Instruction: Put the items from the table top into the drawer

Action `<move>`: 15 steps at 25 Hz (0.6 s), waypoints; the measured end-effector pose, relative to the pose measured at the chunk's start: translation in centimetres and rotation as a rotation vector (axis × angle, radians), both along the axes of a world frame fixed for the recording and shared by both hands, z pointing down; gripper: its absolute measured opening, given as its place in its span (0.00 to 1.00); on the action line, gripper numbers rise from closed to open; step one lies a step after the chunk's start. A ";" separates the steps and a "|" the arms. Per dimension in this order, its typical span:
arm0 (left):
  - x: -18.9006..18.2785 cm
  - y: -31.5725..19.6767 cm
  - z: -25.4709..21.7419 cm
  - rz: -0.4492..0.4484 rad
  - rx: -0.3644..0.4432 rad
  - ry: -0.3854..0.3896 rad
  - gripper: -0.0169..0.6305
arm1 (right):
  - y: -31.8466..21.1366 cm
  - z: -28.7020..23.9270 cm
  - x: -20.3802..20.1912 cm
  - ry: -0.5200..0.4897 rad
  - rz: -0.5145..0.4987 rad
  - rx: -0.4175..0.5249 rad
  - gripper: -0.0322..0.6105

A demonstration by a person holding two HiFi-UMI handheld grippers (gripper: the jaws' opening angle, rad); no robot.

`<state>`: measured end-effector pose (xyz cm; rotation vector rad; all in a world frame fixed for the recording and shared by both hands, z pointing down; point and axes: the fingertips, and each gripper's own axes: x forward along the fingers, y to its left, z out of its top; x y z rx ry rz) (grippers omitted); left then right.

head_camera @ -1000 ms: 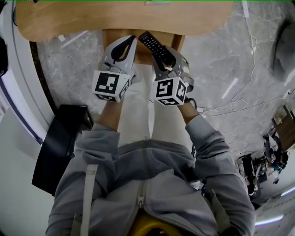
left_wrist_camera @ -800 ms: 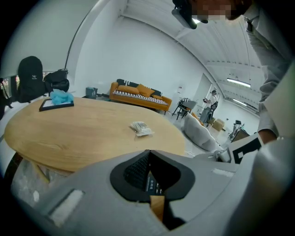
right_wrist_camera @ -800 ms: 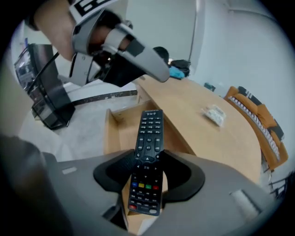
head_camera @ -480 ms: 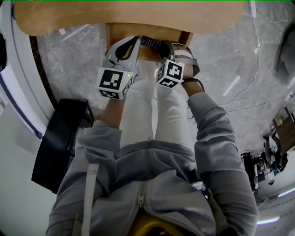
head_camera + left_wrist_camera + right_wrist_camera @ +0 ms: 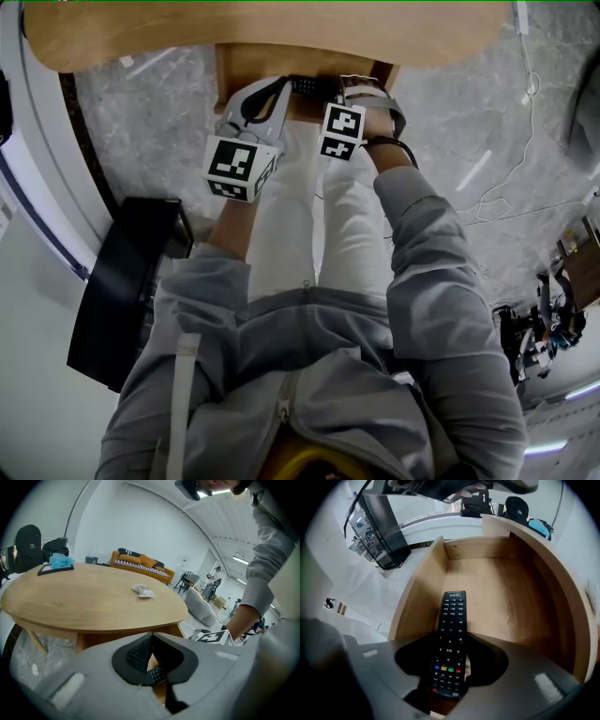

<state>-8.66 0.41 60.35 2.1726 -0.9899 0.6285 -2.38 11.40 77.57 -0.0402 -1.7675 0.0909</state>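
Observation:
A black remote control (image 5: 453, 616) is clamped between the fingers of my right gripper (image 5: 451, 643). It points steeply down into the open wooden drawer (image 5: 501, 592), its far end close to the drawer floor. From the head view only a bit of the remote (image 5: 307, 86) shows beside the right gripper (image 5: 330, 91) over the drawer (image 5: 253, 67). My left gripper (image 5: 278, 84) hangs just left of it at the drawer's front, its tips together and holding nothing. Through the left gripper (image 5: 150, 635) I glimpse the remote (image 5: 154, 674).
The round wooden table top (image 5: 84, 602) overhangs the drawer; a small white crumpled item (image 5: 143, 591) and a blue thing on a dark tray (image 5: 56, 564) lie on it. A black case (image 5: 127, 281) stands on the floor at left, cables (image 5: 497, 197) at right.
The right gripper has dropped and rolled to point steeply down, carrying the remote from above the drawer's front into the drawer. The left gripper has sunk a little.

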 end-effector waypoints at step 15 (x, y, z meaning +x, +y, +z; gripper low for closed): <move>-0.5 -0.1 -0.7 -0.011 0.003 0.012 0.03 | -0.5 -1.5 0.3 -0.003 0.233 -0.019 0.51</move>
